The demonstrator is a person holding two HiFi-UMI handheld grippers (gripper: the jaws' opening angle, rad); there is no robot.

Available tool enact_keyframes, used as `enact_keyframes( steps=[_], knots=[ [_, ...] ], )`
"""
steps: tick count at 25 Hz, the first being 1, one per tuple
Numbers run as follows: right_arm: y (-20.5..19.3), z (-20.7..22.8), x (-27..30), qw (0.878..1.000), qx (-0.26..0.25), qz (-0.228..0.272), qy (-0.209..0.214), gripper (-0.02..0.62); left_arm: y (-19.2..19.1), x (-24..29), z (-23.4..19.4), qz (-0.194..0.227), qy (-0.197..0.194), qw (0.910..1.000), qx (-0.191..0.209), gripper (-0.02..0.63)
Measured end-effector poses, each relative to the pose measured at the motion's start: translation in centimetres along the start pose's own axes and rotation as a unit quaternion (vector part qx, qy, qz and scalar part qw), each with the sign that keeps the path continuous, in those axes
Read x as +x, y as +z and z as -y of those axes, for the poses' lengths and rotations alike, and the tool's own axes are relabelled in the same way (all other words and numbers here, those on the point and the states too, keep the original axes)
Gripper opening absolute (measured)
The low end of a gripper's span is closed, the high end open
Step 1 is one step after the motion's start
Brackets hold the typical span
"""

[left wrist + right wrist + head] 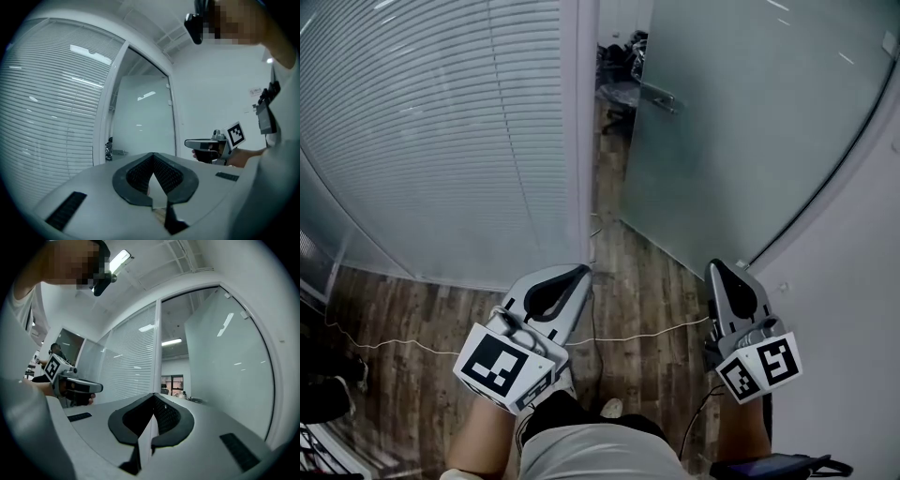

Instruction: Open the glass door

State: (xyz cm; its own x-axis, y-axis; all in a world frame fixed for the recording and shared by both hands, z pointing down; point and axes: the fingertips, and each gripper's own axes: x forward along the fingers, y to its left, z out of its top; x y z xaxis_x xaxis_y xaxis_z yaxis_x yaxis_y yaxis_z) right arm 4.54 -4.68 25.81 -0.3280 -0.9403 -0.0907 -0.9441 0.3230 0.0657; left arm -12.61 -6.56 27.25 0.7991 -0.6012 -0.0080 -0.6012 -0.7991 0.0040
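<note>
PASS: strip of floor (614,253) free between frame post (579,141) and ajar glass door (741,141) | LEFT: blinds partition (441,122) blocks | RIGHT: wall (853,300) blocks | GAP: handle (661,98) juts in | LOW: cable (637,335) crosses floor

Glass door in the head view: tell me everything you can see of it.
The glass door is one tall frosted, grey-green pane with a metal handle near its free edge. It stands upright and swung open, leaving a gap beside the white frame post. Its lower edge runs along the wood floor. Nothing touches it: the left gripper and right gripper are short of it.
</note>
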Motion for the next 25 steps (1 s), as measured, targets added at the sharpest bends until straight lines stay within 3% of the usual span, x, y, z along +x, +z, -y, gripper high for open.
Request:
enact_keyframes(
  steps=[15,25],
  knots=[
    [1.9,-4.2,-0.8,0.998,-0.031,-0.010,-0.048,0.000,1.6,-2.6,-3.6,0.021,-0.022,0.9995,0.007,0.000],
    [1.9,-5.9,0.1,0.998,-0.040,-0.012,-0.050,0.000,1.8,-3.8,-4.4,0.019,-0.031,0.9993,0.012,0.000]
  ],
)
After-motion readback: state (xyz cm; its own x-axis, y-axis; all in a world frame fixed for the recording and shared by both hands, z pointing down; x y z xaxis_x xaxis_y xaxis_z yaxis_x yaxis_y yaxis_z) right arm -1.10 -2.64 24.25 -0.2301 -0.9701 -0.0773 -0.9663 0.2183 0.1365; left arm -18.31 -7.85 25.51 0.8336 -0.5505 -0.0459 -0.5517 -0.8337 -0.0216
